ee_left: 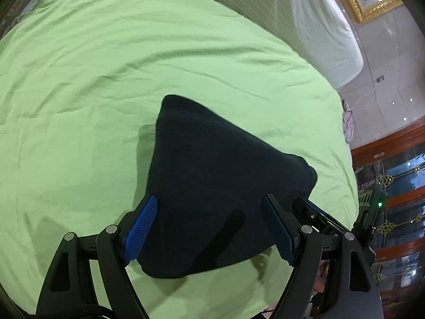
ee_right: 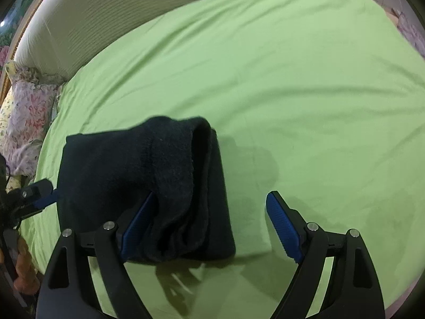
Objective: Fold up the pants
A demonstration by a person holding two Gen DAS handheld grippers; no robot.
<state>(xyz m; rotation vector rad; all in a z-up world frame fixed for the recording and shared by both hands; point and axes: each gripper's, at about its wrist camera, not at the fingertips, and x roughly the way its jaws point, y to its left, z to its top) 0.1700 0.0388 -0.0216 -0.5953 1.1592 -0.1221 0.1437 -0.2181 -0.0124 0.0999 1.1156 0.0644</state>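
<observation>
The black pants (ee_left: pixel 212 159) lie folded into a thick bundle on the green bed sheet (ee_left: pixel 106 79). My left gripper (ee_left: pixel 209 199) hovers over their near end with its jaws wide apart. The cloth spans the gap below the blue pads (ee_left: pixel 140 228), and no pad presses on it. In the right wrist view the pants (ee_right: pixel 127 164) sit left of centre, their rolled edge facing right. My right gripper (ee_right: pixel 211 195) stands open: its left finger is over the bundle, its right finger over bare sheet (ee_right: pixel 292 79). Each gripper shows at the other view's edge, the right gripper (ee_left: pixel 313 212) and the left gripper (ee_right: pixel 34 194).
A pale ribbed headboard cushion (ee_left: pixel 305 13) runs along the far side of the bed. A floral pillow (ee_right: pixel 24 111) lies at the bed's edge. Past the bed stand a wooden glass-front cabinet (ee_left: pixel 398 172) and a gold picture frame (ee_left: pixel 358 0).
</observation>
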